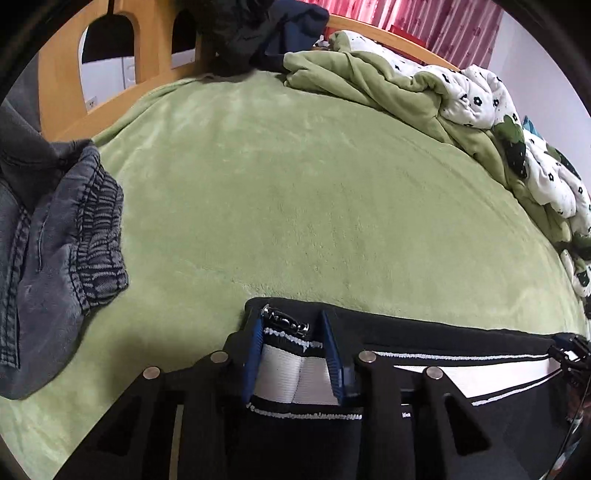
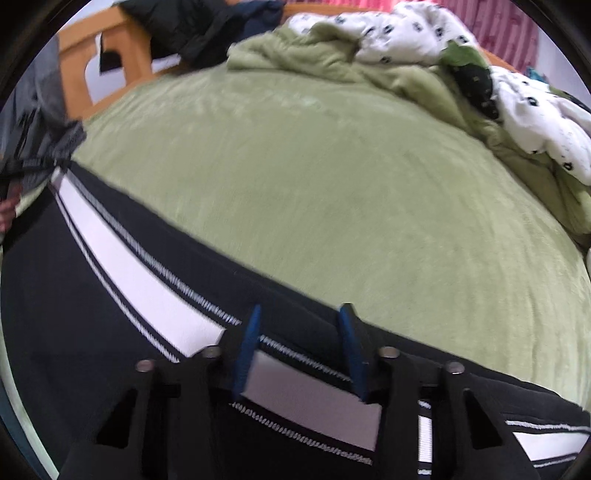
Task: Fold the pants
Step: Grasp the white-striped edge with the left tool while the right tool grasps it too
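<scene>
Black pants with a white side stripe [image 1: 461, 363] lie along the near edge of the green bed cover. My left gripper [image 1: 293, 321] holds one end of them, near a metal zip pull [image 1: 286, 320]; its blue fingers [image 1: 255, 354] have the striped cloth between them. My right gripper [image 2: 301, 314] has the striped cloth [image 2: 122, 254] between its blue fingers [image 2: 249, 347]. The right gripper also shows at the far right of the left wrist view [image 1: 570, 350], and the left gripper at the far left of the right wrist view [image 2: 22, 168].
Grey jeans [image 1: 55, 254] lie on the left of the bed. A bunched green and white floral quilt [image 1: 480, 110] runs along the back right. Dark clothes [image 1: 258, 33] hang on the wooden headboard [image 1: 147, 55]. The green bed cover [image 1: 295, 184] fills the middle.
</scene>
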Tool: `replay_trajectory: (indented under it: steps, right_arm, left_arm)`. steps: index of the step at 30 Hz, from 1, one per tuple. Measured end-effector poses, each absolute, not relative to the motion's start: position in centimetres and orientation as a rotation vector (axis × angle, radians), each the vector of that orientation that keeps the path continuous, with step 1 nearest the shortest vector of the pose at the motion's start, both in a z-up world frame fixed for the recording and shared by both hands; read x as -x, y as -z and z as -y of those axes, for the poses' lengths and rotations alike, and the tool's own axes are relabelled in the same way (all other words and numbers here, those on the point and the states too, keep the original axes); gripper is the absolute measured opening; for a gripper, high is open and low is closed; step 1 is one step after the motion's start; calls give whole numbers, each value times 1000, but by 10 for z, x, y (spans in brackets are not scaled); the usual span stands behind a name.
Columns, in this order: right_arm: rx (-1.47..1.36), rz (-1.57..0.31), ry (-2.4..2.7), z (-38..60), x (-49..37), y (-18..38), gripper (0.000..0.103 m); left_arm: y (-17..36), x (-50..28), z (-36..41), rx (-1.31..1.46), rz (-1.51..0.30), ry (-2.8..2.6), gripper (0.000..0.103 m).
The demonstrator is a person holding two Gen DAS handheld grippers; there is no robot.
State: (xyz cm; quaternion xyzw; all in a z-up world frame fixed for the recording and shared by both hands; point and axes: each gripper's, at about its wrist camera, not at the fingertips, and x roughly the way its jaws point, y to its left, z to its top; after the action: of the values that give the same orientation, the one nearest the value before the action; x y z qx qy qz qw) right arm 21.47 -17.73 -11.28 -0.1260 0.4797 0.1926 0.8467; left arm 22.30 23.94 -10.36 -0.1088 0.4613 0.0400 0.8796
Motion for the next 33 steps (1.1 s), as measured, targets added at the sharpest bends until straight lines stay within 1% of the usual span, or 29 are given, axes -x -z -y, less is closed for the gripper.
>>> replay_trajectory:
  steps: [2,3,4,6,8,12,16,20,23,24,25,26,27,28,29,31,33]
  right_arm:
    - [322,-1001,-405,170,-211,116,26]
    - [344,-999,-407,167,-210,117,14]
    - [356,-997,-415,164,-209,117,9]
    - [382,-970,-413,160,-206,114,5]
    - [401,-941,-413,160,-201,111,4]
    - [353,-903,-407,165,-202,102,4]
    - [311,-906,-407,168,-212,104,3]
    - [316,-916,-385,164,-219,121,4]
    - [312,-919,-352,162,-222,126,7]
    - [290,-925,-332,163,-224,124,14]
    - [251,-939,-317,166,-227,122,28]
    - [227,-948,-292,169,-228,119,37]
    - [204,-953,-261,175,-229,114,46]
    - [191,-944,-253,182,-227,108,46]
    - [173,-920,-255,192,-222,99,46]
    - [141,-864,-215,217,-208,83,48]
    - [80,-849,-171,247,-195,75,48]
  left_arm:
    - [103,-221,-236,191,-953,-81,24]
    - [101,-220,-235,177,-946,-81,23]
    - [100,-218,-234,171,-938,-81,22]
    - [95,-215,-233,165,-919,-76,21]
    - [89,-213,-233,168,-901,-70,21]
    - [81,-214,-240,199,-867,-59,21]
    - [96,-223,-245,240,-912,-83,21]
    - [112,-229,-244,246,-933,-119,21]
    - [112,-229,-238,221,-939,-161,27]
    - [112,-230,-236,214,-946,-171,29]
    - [112,-230,-234,210,-953,-176,30]
    - [111,-228,-233,206,-959,-184,35]
    - [108,-225,-232,200,-971,-201,45]
    - [107,-222,-231,198,-974,-211,49]
    - [103,-217,-231,204,-968,-218,50]
    - [94,-203,-230,221,-937,-205,50]
    - [89,-192,-230,240,-919,-201,51]
